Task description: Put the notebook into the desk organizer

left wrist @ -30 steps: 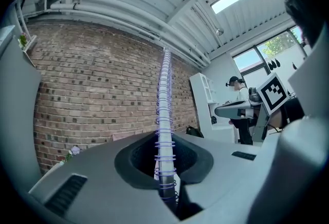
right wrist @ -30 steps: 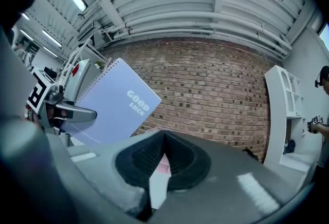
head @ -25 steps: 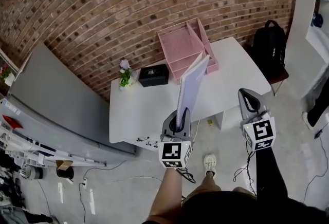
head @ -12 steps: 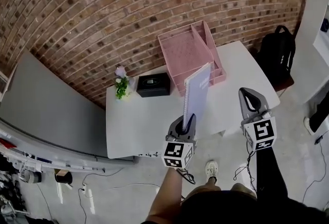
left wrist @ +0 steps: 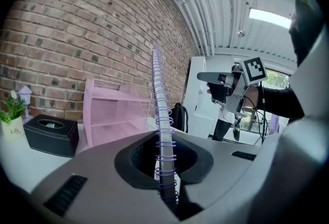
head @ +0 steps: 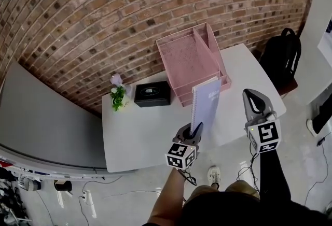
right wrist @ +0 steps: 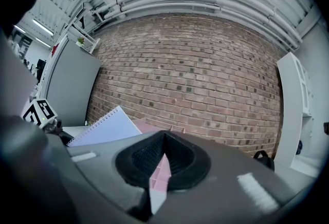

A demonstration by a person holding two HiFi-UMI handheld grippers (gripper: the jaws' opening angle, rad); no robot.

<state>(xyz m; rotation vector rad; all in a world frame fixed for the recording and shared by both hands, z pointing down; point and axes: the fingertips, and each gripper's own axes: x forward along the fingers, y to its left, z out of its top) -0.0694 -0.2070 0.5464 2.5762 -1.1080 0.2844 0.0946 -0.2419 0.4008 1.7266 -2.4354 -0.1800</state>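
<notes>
We note a black box (head: 152, 94) and a potted flower (head: 117, 93) on the white table (head: 140, 131), at 9 o'clock of the pink desk organizer (head: 189, 59); a backpack (head: 282, 56) sits at 3 o'clock. The left gripper (head: 194, 129) clamps the spiral notebook (head: 206, 106) upright at the organizer's 6 o'clock, outside its trays. The right gripper (head: 255, 99) hangs at 3 o'clock of the notebook, jaws together.

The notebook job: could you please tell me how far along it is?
Done: the left gripper is shut on the notebook, held upright off the table. In hand: it hangs short of the pink desk organizer. Left: slot it in and release.
</notes>
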